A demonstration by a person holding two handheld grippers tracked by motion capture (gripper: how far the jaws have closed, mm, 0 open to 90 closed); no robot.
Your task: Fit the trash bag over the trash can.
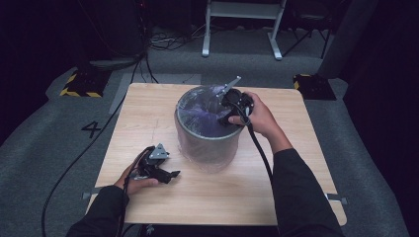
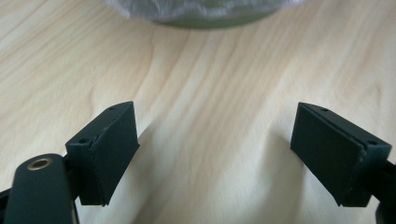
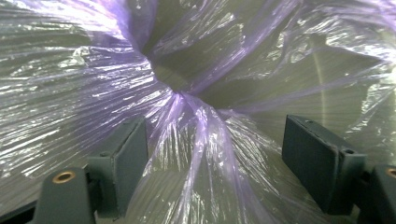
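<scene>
A round grey bin [image 1: 207, 143] lined with a thin purple plastic bag [image 1: 202, 111] stands in the middle of the wooden table [image 1: 148, 113]. My right gripper [image 1: 223, 114] reaches down into the bin's mouth from the right. In the right gripper view its jaws stand open, and a bunched fold of the bag [image 3: 196, 140] rises between them, apart from the right pad and close to the left pad. My left gripper [image 1: 173, 174] lies low over the table, left of and in front of the bin. Its jaws are open with bare wood between them, and the bin's base [image 2: 210, 18] shows just beyond.
The table is bare apart from the bin. Beyond it lie grey carpet, black-and-yellow floor weights [image 1: 81, 84], cables and a white frame stand [image 1: 242, 27]. A cable [image 1: 74, 163] trails from the left gripper off the table's left side.
</scene>
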